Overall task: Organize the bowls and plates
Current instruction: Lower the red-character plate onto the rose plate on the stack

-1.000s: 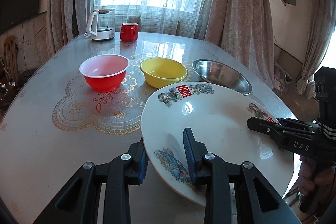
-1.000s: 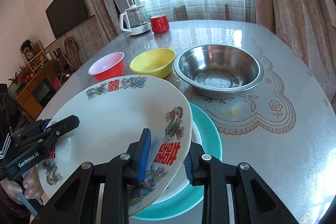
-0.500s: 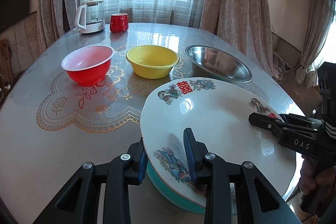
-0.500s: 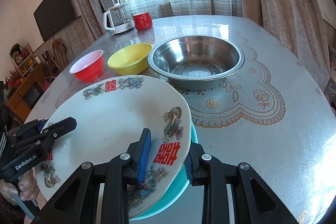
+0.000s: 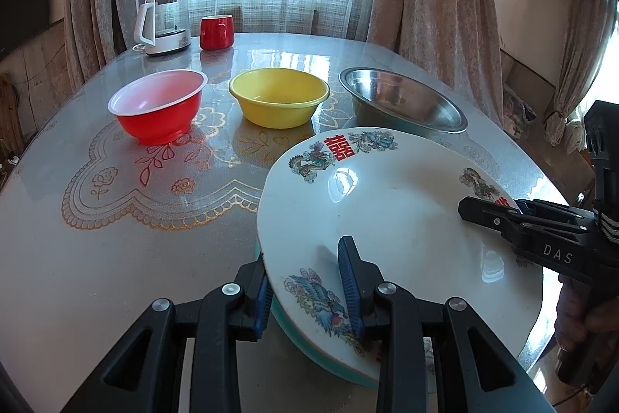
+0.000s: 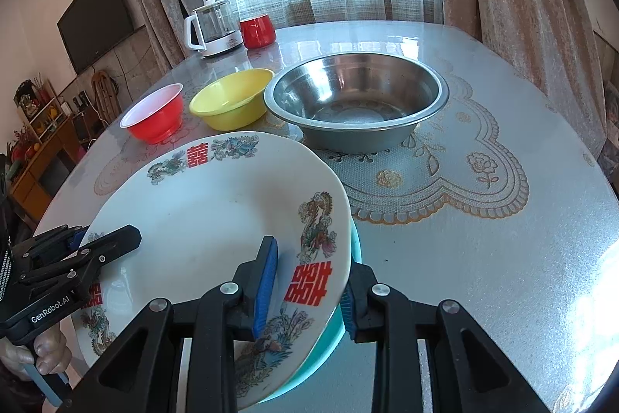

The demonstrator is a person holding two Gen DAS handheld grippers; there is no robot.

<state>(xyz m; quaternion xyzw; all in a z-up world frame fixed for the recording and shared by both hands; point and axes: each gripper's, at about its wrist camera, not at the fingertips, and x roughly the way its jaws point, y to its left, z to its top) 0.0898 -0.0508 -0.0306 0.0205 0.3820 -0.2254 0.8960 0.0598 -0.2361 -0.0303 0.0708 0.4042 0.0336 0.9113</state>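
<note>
A large white plate [image 5: 394, 219] with red characters and dragon and phoenix patterns is held between both grippers. My left gripper [image 5: 305, 269] is shut on its near left rim. My right gripper [image 6: 309, 269] is shut on its near right rim [image 6: 309, 281]. The plate sits low over a teal plate [image 5: 305, 339], whose rim [image 6: 329, 339] peeks out underneath. I cannot tell whether the two touch. Further back stand a red bowl [image 5: 158, 111], a yellow bowl [image 5: 278, 99] and a steel bowl [image 6: 356, 99] in a row.
A glass kettle [image 5: 162, 22] and a red mug [image 5: 216, 31] stand at the table's far end by the curtained window. The glossy table [image 6: 503, 258] has a lace-pattern mat. Its edge runs close by the plate stack. A hand [image 6: 42, 351] grips the left tool.
Both grippers have come down with the white plate, which now covers the teal plate and the smaller white plate seen on it earlier. The bowls have not moved.
</note>
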